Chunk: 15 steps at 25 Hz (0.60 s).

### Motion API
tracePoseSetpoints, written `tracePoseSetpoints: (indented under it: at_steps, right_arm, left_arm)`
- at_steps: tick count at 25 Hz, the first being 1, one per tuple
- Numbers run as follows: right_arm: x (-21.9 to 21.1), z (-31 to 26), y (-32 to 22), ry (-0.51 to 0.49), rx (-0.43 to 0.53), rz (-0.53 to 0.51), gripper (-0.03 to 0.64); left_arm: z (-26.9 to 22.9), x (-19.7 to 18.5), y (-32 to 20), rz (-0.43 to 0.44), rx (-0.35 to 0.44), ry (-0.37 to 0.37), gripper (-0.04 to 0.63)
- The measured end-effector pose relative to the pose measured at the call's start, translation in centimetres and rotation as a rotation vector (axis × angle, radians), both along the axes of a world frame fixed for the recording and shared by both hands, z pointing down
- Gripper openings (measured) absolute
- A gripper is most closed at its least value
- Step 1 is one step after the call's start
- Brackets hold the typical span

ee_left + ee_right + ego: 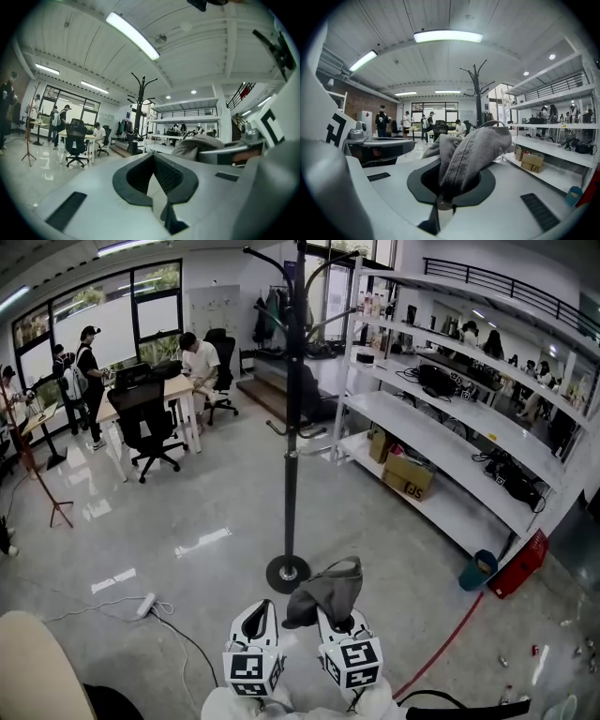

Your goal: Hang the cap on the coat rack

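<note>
Two grippers sit low in the head view, side by side and near the round base of the coat rack. The right gripper has its jaws pinched tight on a fold of the grey cap, which bunches up out of them and droops forward; its own view shows the fabric wedged right between the pads. The left gripper holds nothing, and its jaws look drawn together at the tips with no cloth between them. The cap is not on the rack: it hangs in the air just short of the pole, well below the curved hooks at the top. The step in hand looks like the carry toward the rack, with the hanging itself not yet begun. The next move probably calls for lifting the right gripper high and angling the cap so that an open edge or its back strap can slip over one hook before the jaws let go.
</note>
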State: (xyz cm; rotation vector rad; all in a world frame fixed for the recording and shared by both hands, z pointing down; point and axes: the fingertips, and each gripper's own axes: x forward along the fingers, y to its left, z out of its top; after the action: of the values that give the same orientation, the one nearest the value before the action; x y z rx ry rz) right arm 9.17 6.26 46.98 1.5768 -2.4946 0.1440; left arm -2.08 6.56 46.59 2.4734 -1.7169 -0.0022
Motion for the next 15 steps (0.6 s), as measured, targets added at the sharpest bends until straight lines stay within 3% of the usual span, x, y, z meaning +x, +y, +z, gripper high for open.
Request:
tracePoseSetpoints:
  at_steps: [15]
  right_arm:
    - [-2.9, 1.0, -6.2, -0.022, -0.037, 0.029, 0.023]
  left_arm:
    - [0.8, -4.1, -6.7, 0.024, -0.032, 0.030, 0.000]
